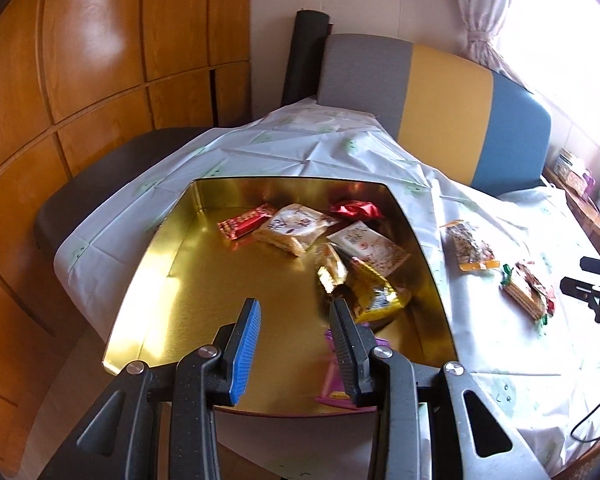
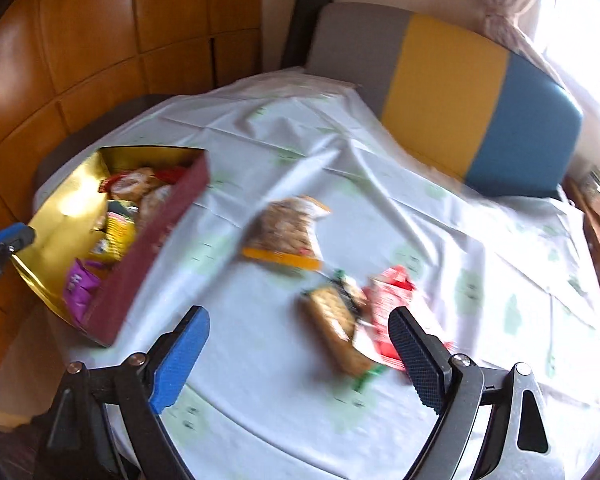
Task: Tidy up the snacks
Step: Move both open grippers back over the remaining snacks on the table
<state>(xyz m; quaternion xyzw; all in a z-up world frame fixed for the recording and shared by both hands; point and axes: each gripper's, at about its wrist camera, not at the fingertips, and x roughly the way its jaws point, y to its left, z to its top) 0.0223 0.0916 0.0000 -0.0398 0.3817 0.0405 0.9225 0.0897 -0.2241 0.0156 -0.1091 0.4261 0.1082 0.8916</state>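
The left gripper (image 1: 296, 318) hangs over the gold tin (image 1: 168, 280), fingers parted and empty, a purple packet (image 1: 336, 376) just beneath. The right gripper (image 2: 300, 344) is spread wide, empty, with a cracker packet (image 2: 336, 332) between its fingers on the tablecloth (image 2: 260, 380).

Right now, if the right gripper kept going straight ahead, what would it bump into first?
Probably the cracker packet, lying on the tablecloth just ahead between the open right gripper fingers, with the red packet beside it. The picture is blurry, so depth is uncertain.
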